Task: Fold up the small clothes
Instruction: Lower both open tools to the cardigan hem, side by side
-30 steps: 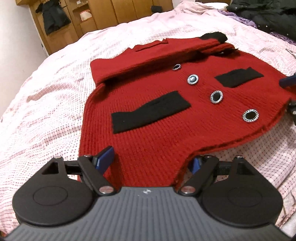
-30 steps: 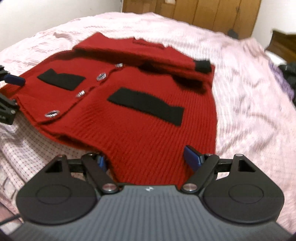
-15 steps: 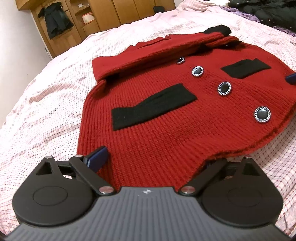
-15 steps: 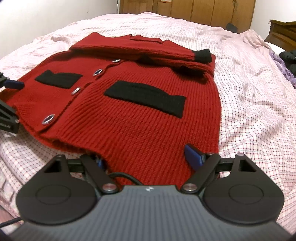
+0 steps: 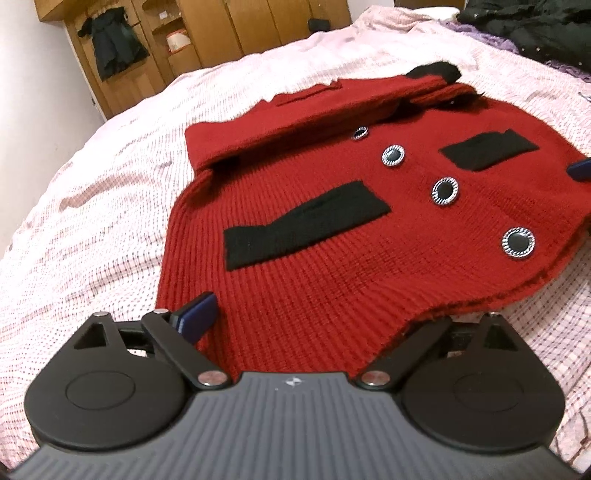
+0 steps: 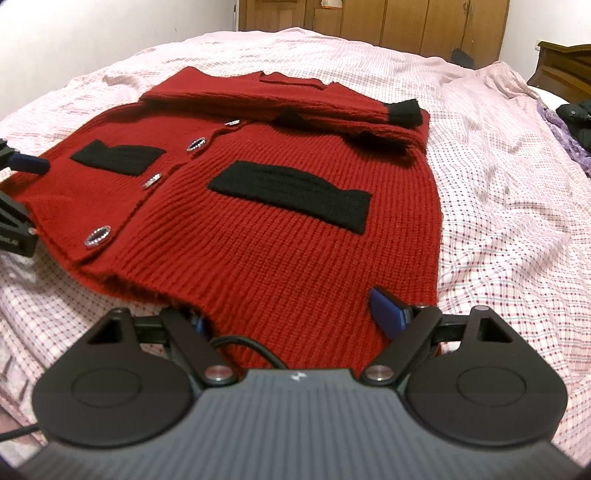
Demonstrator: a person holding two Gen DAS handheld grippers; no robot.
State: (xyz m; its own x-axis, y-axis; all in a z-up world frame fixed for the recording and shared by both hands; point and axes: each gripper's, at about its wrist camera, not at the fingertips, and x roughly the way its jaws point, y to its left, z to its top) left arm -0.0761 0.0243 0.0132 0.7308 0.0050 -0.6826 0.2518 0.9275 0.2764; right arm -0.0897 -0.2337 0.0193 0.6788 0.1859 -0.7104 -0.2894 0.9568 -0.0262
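A: What did the garment look like, and where did it lie?

B: The red knitted cardigan lay front-up on the bed sheet, a pink checked one. Its sleeves were folded across the top, a black cuff showing at one end. Two black pocket patches sat on the front, and a row of dark, silver-rimmed buttons ran between them.

A: And the grippers?

B: The left gripper stood at the hem near one bottom corner. Its jaws were wide apart yet closing, with the hem of the cardigan between them. Only one blue fingertip showed, resting on the knit; the other was hidden under the hem. I saw no pinch on the cloth.

A: The right one?

B: The right gripper was at the hem of the other corner, jaws spread wide, the knit lying between them. One blue fingertip lay over the fabric; the other was mostly hidden under the edge. A black cable curled in front of its body.

A: What lay beyond the bed?

B: A wooden wardrobe stood along the far wall, with a dark garment hanging on it. Dark clothing was heaped at the bed's far corner.
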